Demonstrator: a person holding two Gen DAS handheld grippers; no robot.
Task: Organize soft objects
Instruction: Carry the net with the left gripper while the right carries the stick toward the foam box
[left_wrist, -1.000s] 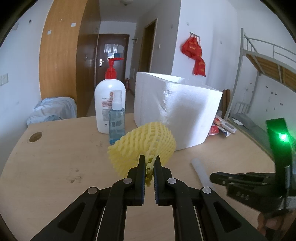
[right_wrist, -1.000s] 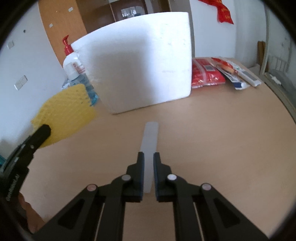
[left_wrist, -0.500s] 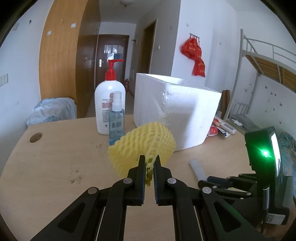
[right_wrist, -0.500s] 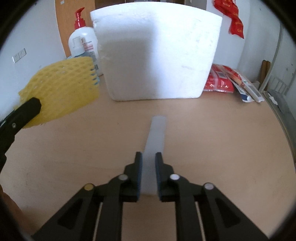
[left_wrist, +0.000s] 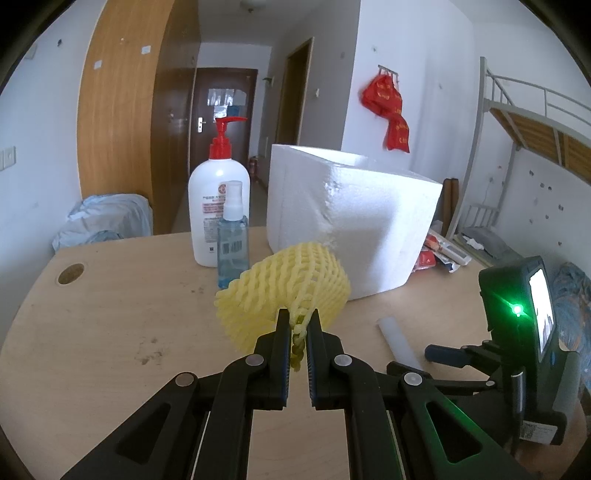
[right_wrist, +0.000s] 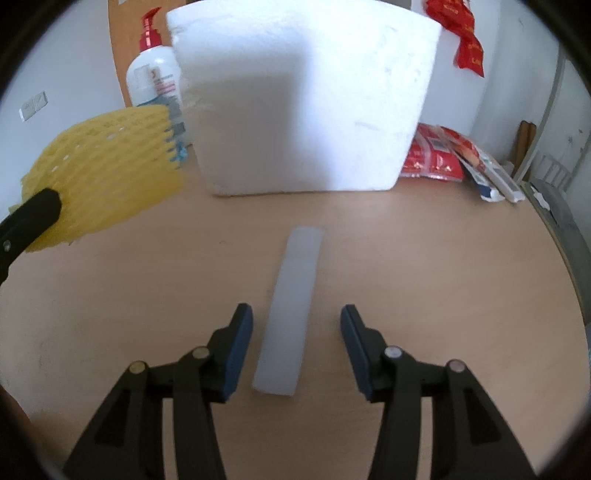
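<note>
Right jaws let go of the strip

My right gripper (right_wrist: 296, 319) has just been opening; the white foam strip (right_wrist: 291, 306) now lies free between its fingers, low in the frame's centre, touching neither.

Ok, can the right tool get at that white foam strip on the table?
Probably yes: the right tool has just been opening, its fingers straddle the white foam strip, and nothing lies between them.
</note>
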